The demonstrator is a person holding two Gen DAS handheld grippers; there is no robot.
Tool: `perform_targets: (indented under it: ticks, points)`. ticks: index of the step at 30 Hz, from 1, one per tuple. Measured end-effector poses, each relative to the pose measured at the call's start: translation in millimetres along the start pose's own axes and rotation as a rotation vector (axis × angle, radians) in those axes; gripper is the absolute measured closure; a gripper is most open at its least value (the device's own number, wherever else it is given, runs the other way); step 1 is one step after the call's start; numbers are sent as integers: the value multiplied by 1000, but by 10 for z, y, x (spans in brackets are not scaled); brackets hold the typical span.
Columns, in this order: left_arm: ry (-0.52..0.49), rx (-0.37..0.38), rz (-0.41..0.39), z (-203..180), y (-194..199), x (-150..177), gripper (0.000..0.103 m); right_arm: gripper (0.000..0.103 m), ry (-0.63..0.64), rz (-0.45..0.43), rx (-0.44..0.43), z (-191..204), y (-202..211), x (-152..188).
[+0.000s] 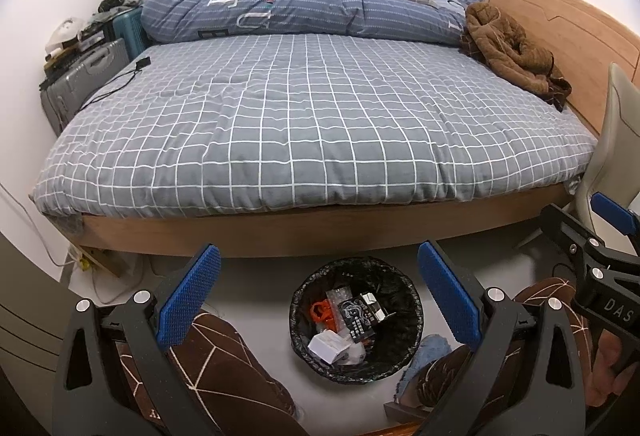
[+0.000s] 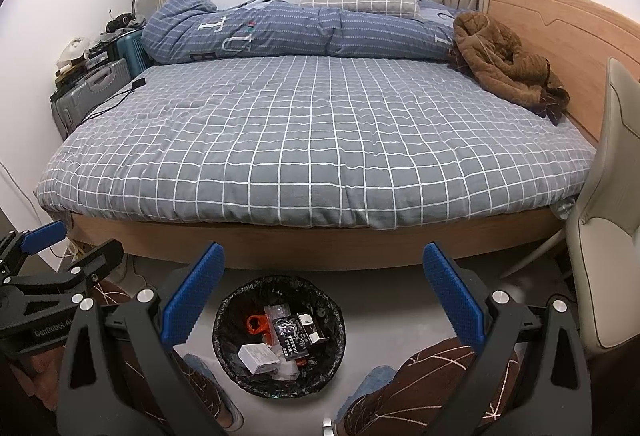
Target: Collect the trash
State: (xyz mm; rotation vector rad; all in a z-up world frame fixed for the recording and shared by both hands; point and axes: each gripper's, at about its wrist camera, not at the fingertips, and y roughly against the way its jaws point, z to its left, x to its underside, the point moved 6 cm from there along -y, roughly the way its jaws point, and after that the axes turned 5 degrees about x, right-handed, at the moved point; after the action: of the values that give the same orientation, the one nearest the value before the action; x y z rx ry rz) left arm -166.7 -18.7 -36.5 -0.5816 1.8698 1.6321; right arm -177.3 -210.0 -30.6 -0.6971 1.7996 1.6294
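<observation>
While you hold left gripper (image 1: 318, 300) and right gripper (image 2: 324, 294) spread wide and empty | bin (image 1: 408, 320) on floor between your knees: light cartons, slick wrappers, pinch edges | bed (image 1: 312, 123) beyond: no trash evident

Stood on open grey floor, the trash bin (image 1: 356, 320) (image 2: 279, 336), mouth unobstructed from above. Hemmed by a knee (image 1: 224, 368) (image 2: 420, 380) on either side and the bed frame (image 1: 304, 232) (image 2: 320, 240) just behind. Blocked rightward by a chair (image 2: 600, 236). Spread wide apart and empty above it, both grippers.
</observation>
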Motion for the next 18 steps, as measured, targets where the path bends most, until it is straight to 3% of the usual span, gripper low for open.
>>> perform_targets:
  ticks: [18]
  points:
    - [-9, 13, -9, -40, 24, -18, 6, 8, -1, 3, -1, -2, 28, -24]
